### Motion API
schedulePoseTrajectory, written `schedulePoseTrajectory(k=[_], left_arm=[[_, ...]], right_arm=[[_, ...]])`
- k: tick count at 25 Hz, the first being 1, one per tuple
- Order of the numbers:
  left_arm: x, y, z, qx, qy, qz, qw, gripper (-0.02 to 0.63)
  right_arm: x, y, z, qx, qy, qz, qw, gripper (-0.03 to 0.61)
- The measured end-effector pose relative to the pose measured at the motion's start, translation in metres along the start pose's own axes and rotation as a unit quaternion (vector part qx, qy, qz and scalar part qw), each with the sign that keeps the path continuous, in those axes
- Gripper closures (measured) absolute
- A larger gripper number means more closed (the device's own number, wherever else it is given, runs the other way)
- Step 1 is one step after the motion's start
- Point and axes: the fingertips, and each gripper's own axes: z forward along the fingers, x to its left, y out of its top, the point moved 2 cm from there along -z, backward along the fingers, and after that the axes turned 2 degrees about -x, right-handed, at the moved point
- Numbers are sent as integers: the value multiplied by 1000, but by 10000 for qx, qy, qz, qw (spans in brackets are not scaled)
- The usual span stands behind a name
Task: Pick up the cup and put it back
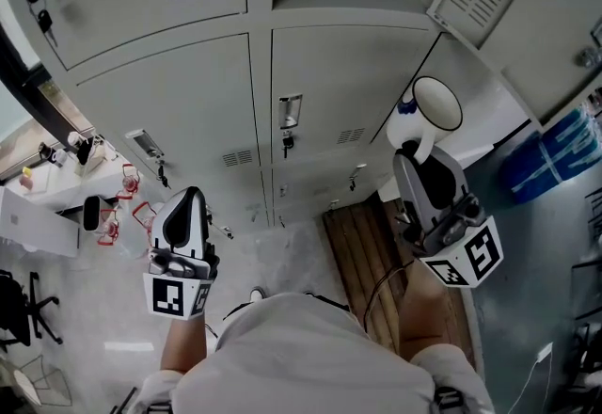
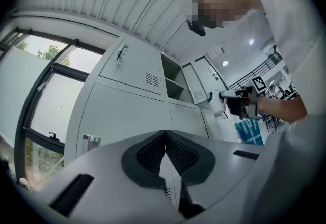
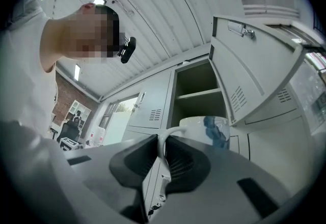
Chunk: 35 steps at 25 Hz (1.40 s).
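Right gripper (image 3: 163, 154): clenched on the handle of the white cup (image 3: 211, 129); cup in the air, before the open locker compartment (image 3: 196, 90). Left gripper (image 2: 165, 151): pads pressed together, nothing between, well apart, facing closed grey lockers (image 2: 127, 111).

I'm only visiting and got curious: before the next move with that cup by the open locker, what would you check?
1. Grip on the cup: its handle is pinched between the fingers of the right gripper. Ok.
2. Cup roughly upright, mouth up. Ok.
3. Locker door swung open. Ok.
4. Room on the shelf: seen from below. Cannot tell.
5. Left gripper shut, empty, apart from the cup. Ok.
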Motion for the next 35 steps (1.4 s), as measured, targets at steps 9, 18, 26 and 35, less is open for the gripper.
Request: schedulePoseTrajectory(k=[9,18,26,35], left_arm=[[8,1,-11,56,164,86,9998,592],[12,1,-17,97,267,108,9995,592],[16,2,-20,119,328,147,9993,592],[18,3,-23,124,376,161,9991,592]], right_arm=[[2,-6,-31,-86,-461,263,9986,526],[-5,-10,-48,-21,-760,216,9969,526],[-8,-6,-54,-63,-831,193,9963,526],[-16,-14,-65,116,-1071,65,9942,526]])
